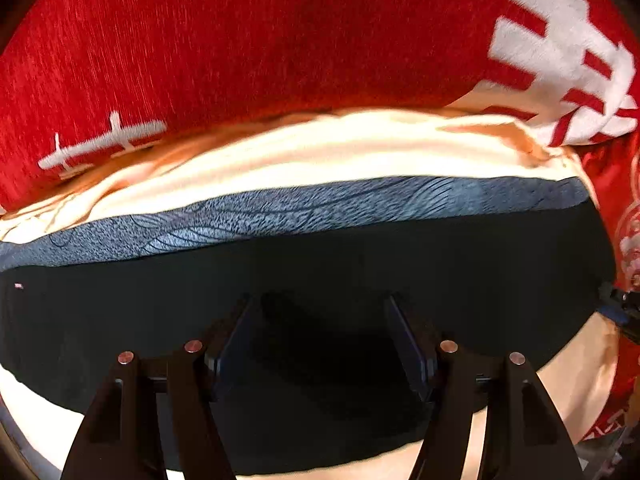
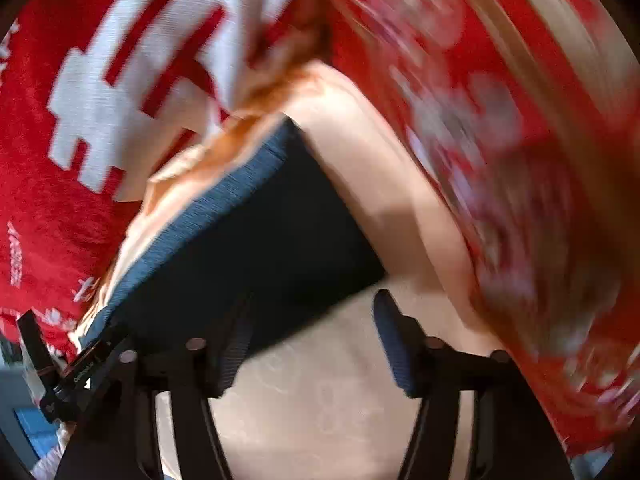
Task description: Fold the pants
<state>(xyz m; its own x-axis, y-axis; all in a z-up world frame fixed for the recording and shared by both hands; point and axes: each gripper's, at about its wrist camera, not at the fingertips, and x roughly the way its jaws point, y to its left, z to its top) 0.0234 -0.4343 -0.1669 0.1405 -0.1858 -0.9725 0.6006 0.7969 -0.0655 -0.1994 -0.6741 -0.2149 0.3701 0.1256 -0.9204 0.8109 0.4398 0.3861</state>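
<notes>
Left gripper (image 1: pixel 324 344): we are holding it over the black pants (image 1: pixel 320 280), its fingers standing partly apart; dark cloth is lying in the gap, but we cannot tell whether the pads are touching it.
Right gripper (image 2: pixel 316 344): we are holding its fingers partly apart with nothing pinched; the left finger is overlapping the pants' corner (image 2: pixel 256 248), the right finger is sitting over bare cream sheet (image 2: pixel 320 400).
Pants: lying flat, a blue-grey waistband (image 1: pixel 304 208) running along the far edge, beyond both fingertips.
Bedding: a red blanket with white lettering (image 1: pixel 240 40) is lying past the waistband, with cream cloth between them.
</notes>
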